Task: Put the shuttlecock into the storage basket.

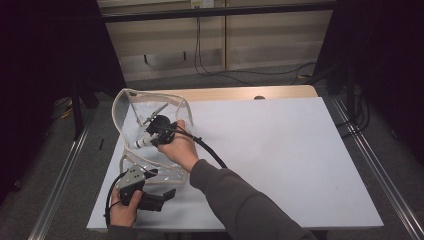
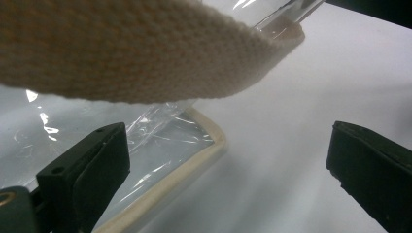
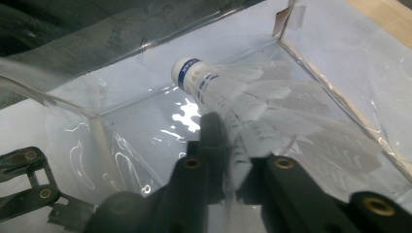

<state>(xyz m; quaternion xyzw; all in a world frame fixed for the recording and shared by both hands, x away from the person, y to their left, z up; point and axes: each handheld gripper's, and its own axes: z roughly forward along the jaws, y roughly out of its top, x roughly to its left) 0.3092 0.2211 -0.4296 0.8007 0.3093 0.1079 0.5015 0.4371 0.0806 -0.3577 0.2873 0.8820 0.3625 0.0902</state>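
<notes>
White paper covers the big table [image 1: 280, 160], and near its left side sits a clear plastic bag [image 1: 131, 107] with cream cloth edging and a cream strap [image 2: 126, 53]. The bag's mouth is open, facing up.

Inside the bag is the right gripper [image 1: 156, 131], reaching down and to the left. It pinches a white shuttlecock [image 3: 228, 104] by its feathers. The jaws are almost pressed together, with just the thin feather skirt between them. The shuttlecock's long line runs straight out from the jaws: feathers at the tongs, round cork nose [image 3: 183, 70] with a blue band pointing away, toward the bag's far corner. In the high view the nose [image 1: 141, 144] pokes out to the lower left of the hand. It looks like the nose is close to the bag's bottom, but I cannot tell if it touches.

Down by the near edge of the bag is the left gripper [image 1: 157, 199]. Its jaws are spread wide and hold nothing. The strap hangs just above them and the bag's edge lies between them, not squeezed.

I think the next move is letting the shuttlecock go inside the bag. The right hand is the one doing that job.
</notes>
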